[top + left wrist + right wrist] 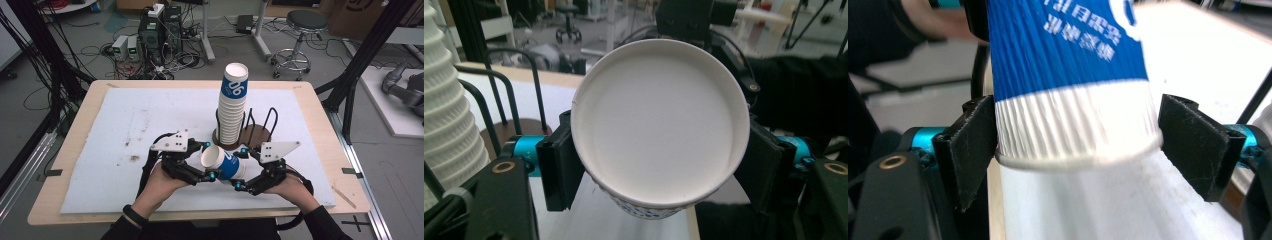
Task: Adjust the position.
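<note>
Table (320,107) edges frame a white mat (140,125) with wide bare room on its left half; a tall stack of cups (233,102) stands in a wire rack (260,127) at centre, just beyond the hands. Both forearms come in from the near edge, hands side by side. Left gripper (210,160) and right gripper (239,167) meet on one paper cup (222,162), held sideways above the mat, its mouth facing left.

Left gripper view: cup (659,125) mouth faces the camera, plain white inside, round rim with a small seam at upper left. Both pads press the rim's sides: clenched on the cup. Stack (446,110) and rack (499,100) sit close at left.

Right gripper view: cup (1068,80) wall is ribbed, blue with white print, and white near the rolled base edge. One pad (975,145) touches the base; the other stands slightly clear, so this claw is released around it.
</note>
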The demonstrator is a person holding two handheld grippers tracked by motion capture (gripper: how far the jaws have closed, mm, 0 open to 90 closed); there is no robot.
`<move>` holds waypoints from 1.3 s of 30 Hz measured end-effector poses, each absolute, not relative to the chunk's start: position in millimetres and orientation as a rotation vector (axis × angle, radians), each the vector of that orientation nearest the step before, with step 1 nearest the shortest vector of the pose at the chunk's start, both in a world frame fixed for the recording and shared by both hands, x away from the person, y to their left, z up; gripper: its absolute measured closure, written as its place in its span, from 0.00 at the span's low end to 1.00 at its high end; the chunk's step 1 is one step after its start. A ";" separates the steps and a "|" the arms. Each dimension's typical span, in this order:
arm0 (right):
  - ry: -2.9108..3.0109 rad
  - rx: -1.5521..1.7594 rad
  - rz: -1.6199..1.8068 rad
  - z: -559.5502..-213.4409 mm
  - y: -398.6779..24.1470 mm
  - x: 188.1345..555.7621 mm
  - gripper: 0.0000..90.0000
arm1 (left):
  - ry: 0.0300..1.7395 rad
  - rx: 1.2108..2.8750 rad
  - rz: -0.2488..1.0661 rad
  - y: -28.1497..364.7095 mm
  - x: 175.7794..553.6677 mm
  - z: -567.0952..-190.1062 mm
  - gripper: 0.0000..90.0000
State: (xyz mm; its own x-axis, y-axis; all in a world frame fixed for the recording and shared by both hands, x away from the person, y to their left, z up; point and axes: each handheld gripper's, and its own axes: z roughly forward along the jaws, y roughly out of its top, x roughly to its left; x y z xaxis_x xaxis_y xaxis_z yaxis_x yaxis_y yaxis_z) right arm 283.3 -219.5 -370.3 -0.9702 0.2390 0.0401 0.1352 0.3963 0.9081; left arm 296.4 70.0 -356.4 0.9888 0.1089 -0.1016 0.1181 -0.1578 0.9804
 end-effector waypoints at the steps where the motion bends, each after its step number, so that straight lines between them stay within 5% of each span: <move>1: 2.533 0.356 1.670 -370.3 -220.4 284.1 0.20 | 0.173 1.716 -0.005 70.7 296.3 -356.3 0.33; 10: 2.481 0.388 1.777 -372.6 -216.0 283.6 0.20 | 0.185 1.622 -0.041 71.9 297.2 -360.6 0.33; 28: 2.622 0.252 1.517 -366.2 -217.8 280.7 0.23 | 0.155 1.960 -0.054 63.0 296.4 -355.2 0.28; 39: 2.637 0.203 1.443 -360.6 -219.1 278.4 0.21 | 0.098 1.934 -0.056 63.6 296.7 -357.8 0.32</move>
State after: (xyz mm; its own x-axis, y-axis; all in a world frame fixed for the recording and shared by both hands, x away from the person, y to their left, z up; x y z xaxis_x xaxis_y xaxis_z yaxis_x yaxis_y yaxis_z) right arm 278.4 -219.1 -360.6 -0.9826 0.1792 -0.0480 0.0562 0.5341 0.8436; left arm 296.7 63.6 -357.8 0.9954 0.0418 -0.0867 0.0959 -0.3551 0.9299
